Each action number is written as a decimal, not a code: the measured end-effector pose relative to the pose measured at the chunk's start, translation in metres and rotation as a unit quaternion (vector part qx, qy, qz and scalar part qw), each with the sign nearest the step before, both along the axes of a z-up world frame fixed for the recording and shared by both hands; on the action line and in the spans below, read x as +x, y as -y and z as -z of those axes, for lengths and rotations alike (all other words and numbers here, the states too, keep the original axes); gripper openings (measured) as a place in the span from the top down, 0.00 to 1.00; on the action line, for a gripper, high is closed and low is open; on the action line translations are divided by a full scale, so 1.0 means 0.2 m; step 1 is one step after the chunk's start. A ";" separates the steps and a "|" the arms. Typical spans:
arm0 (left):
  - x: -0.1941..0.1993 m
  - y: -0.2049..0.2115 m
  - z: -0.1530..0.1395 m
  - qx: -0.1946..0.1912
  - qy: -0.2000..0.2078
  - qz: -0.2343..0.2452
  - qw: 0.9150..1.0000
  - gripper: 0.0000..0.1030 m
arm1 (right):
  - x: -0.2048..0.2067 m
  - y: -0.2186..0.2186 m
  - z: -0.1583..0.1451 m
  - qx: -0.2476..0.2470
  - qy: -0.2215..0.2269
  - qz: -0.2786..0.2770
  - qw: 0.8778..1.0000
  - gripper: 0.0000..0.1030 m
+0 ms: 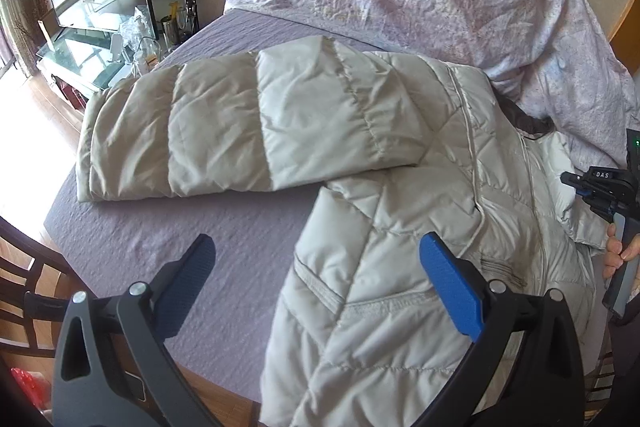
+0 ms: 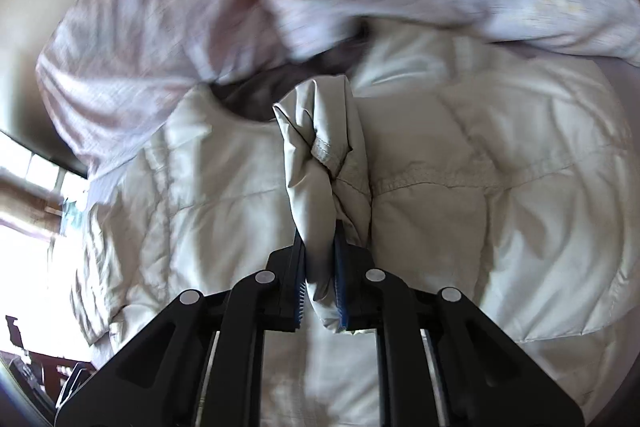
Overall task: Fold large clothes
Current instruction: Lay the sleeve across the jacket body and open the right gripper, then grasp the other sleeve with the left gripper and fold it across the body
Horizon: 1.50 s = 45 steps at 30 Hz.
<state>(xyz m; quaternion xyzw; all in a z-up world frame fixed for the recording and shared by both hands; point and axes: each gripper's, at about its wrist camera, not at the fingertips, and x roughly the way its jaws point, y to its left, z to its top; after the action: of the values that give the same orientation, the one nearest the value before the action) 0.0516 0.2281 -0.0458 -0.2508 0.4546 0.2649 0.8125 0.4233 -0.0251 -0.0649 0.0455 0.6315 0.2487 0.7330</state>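
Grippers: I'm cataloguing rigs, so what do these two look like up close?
The left gripper has black angular linkage arms with round silver pivot pins and flat ribbed blue finger pads. The right gripper matches it; seen from the left wrist its body carries white "DAS" lettering and a green light.

Legible markings, one entry: white capital letters "DAS" on a small dark plate on the body of the right gripper (image 1: 600, 183), seen at the right edge of the left wrist view. No other lettering, brand, number or sign can be read in either view; the right wrist view is blurred.
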 end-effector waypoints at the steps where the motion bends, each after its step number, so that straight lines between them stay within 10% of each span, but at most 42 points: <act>1: 0.00 -0.01 0.00 0.000 0.000 -0.001 1.000 0.02 | -0.03 -0.07 0.00 0.002 0.000 -0.013 1.000 0.87; 12: -0.03 -0.15 0.01 0.005 -0.007 -0.015 1.000 0.02 | -0.21 -0.51 0.11 -0.011 -0.034 -0.083 0.996 0.88; 20: -0.08 -0.26 0.04 0.014 -0.024 -0.047 0.999 0.02 | -0.12 -0.38 -0.09 0.032 0.015 -0.044 0.998 0.87; 30: -0.12 -0.39 0.10 0.023 -0.049 -0.078 0.995 0.02 | -0.04 -0.29 0.14 -0.053 -0.012 -0.002 0.998 0.85; 38: -0.21 -0.52 0.13 0.015 -0.043 -0.100 0.994 0.02 | -0.21 -0.52 0.21 -0.183 0.089 -0.087 0.975 0.85; 45: -0.33 -0.72 0.17 -0.007 -0.037 -0.150 0.988 0.02 | -0.23 -0.55 0.23 -0.184 0.090 -0.099 0.974 0.85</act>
<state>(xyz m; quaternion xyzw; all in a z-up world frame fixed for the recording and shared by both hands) -0.0149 0.3729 -0.0806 -0.3121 0.4430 0.3900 0.7445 0.3766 0.0840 -0.1106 -0.1756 0.5991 0.2025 0.7545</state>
